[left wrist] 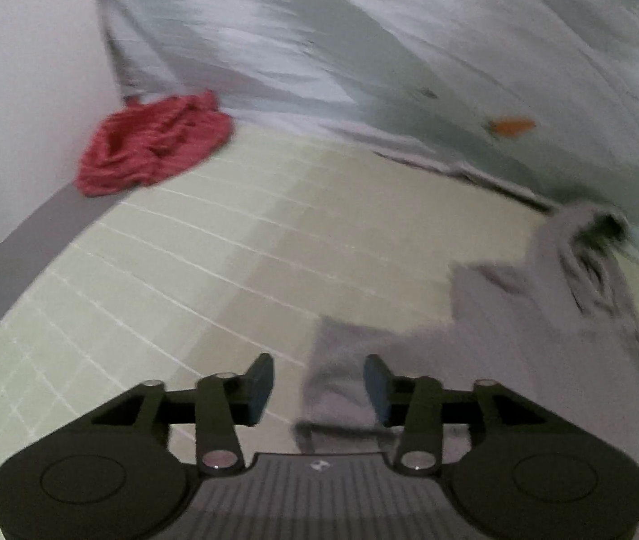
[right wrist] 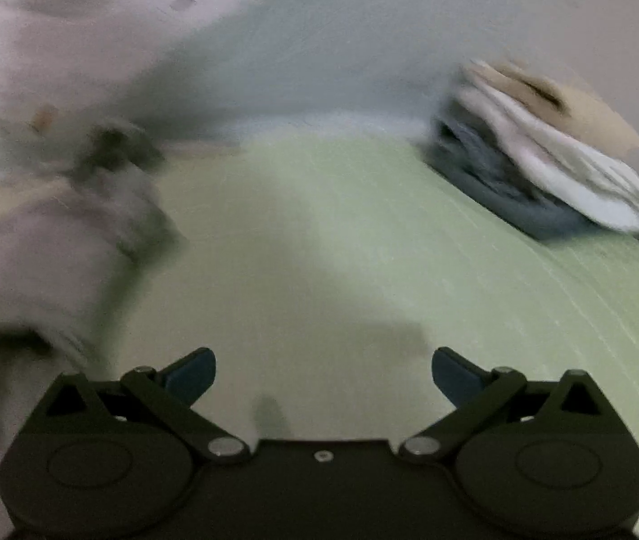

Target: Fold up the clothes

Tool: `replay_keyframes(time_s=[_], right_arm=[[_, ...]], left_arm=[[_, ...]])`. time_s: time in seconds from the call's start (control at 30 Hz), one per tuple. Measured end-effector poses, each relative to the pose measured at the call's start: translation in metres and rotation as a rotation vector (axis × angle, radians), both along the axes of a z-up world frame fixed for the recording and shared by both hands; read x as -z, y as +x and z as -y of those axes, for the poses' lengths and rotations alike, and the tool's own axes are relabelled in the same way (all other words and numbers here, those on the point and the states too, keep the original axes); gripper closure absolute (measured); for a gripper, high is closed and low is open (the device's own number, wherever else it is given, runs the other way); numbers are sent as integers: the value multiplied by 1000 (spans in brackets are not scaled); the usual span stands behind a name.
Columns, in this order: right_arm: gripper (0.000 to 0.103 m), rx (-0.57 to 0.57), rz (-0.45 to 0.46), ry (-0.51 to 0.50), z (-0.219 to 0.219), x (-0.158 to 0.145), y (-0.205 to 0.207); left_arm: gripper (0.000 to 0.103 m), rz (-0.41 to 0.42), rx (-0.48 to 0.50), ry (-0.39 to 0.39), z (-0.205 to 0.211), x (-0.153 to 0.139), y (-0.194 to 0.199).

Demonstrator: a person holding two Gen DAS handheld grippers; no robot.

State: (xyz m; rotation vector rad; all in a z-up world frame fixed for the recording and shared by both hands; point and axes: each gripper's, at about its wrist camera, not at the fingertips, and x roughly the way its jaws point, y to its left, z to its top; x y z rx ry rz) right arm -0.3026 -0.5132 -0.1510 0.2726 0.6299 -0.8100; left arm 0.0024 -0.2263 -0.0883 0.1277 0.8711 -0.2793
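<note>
We see the main risk in the grey garment [left wrist: 522, 351] coming undone. It lies loose on the green gridded mat [left wrist: 211, 270] and neither tool holds it, so a finger catching an edge on the next move could drag the layers apart and spoil whatever fold is there. Both views are smeared, so we also judge that a hasty re-grasp could pinch only the top layer, or miss the edge altogether.

The left gripper [left wrist: 318, 389] has its fingers parted with nothing pressed between them. The garment's near edge lies just beyond and below the right-hand finger and spreads away to that side. The right gripper [right wrist: 323, 380] stands wide open over bare mat, with the same garment well off to the left of its fingers.

The garment looks soft and pale grey, bunched rather than flat, with a darker crumpled part at its far end. We cannot tell how many layers it has. A stack of folded clothes [right wrist: 540, 153] sits far ahead and right of the right fingers, and a crumpled red garment [left wrist: 153, 144] lies far ahead and left of the left fingers.
</note>
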Motion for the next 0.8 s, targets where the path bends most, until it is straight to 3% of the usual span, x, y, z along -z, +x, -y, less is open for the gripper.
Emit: replay_keyframes(time_s=[0.17, 0.23, 0.33, 0.47, 0.8], right_arm=[[0, -137, 85, 74, -1, -5, 56], [0, -167, 49, 97, -6, 5, 73], [0, -178, -79, 81, -14, 25, 85], [0, -178, -53, 81, -17, 34, 68], [0, -200, 25, 41, -19, 42, 62]], left_arm=[[39, -48, 84, 18, 21, 16, -12], [34, -58, 105, 27, 28, 20, -16], [32, -61, 141, 34, 36, 24, -20], [22, -53, 192, 22, 44, 27, -23], [18, -65, 275, 17, 78, 43, -19]])
